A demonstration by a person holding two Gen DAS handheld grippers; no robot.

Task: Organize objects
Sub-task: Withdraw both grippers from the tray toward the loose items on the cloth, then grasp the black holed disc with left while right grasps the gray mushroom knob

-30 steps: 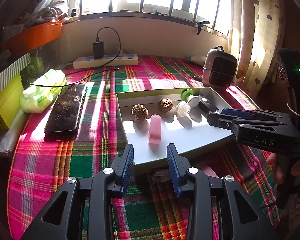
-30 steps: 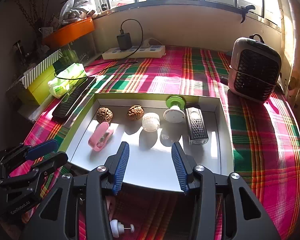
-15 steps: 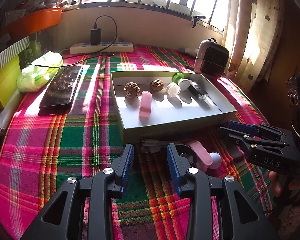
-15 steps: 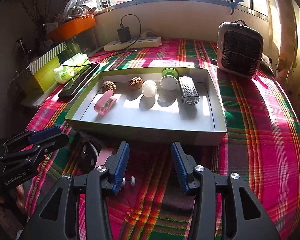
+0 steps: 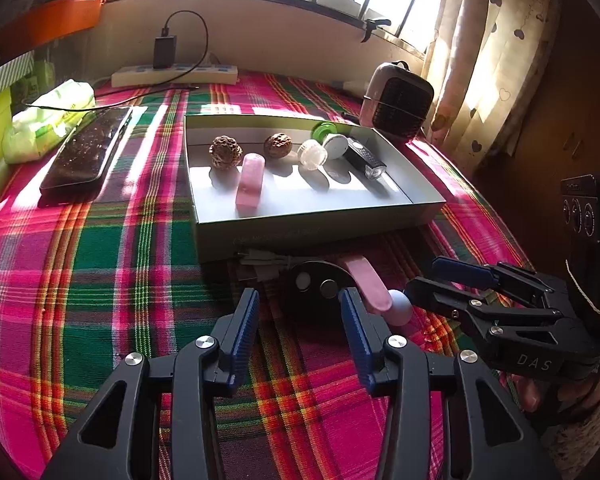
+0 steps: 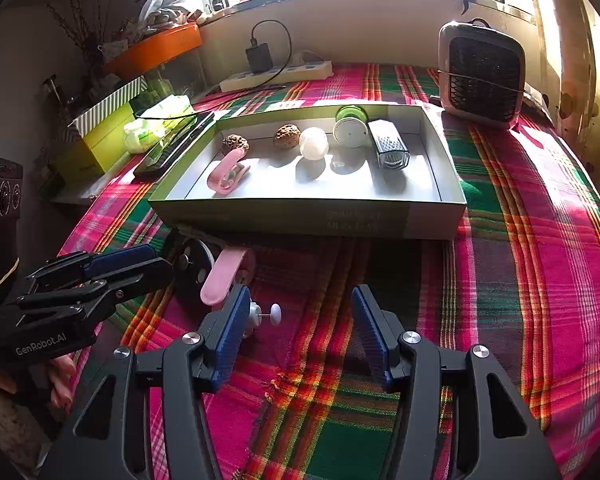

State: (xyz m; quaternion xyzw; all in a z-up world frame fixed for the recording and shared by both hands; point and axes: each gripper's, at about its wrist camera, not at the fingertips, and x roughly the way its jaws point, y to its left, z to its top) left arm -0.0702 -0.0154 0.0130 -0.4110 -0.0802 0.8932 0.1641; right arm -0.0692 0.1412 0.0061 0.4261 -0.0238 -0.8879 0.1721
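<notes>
A shallow grey tray [image 5: 320, 224] [image 6: 312, 220] on the plaid cloth holds two walnuts [image 5: 225, 151] [image 6: 287, 135], a pink clip [image 5: 250, 181] [image 6: 228, 172], a clear round cap [image 5: 314, 153] [image 6: 314, 143], a green-and-white spool [image 5: 332, 142] [image 6: 351, 128] and a small metal grater [image 5: 366, 158] [image 6: 388, 145]. In front of the tray lie a black disc [image 5: 320, 280] [image 6: 194, 266], a pink tool [image 5: 370, 288] [image 6: 224, 276] and a small white pin [image 6: 270, 314]. My left gripper [image 5: 298, 320] [image 6: 116, 266] is open just before the disc. My right gripper [image 6: 296, 324] [image 5: 444, 280] is open and empty beside the pin.
A small heater [image 5: 396, 106] [image 6: 482, 74] stands at the tray's far right. A black remote [image 5: 88, 148] and green tissue pack [image 5: 48, 120] lie left of the tray. A power strip [image 5: 176, 76] with a charger sits by the window wall. Boxes line the left edge.
Both grippers have pulled back from over the tray toward the near side of the table and dropped lower. The objects in front of the tray have come into view. Both stay open.
</notes>
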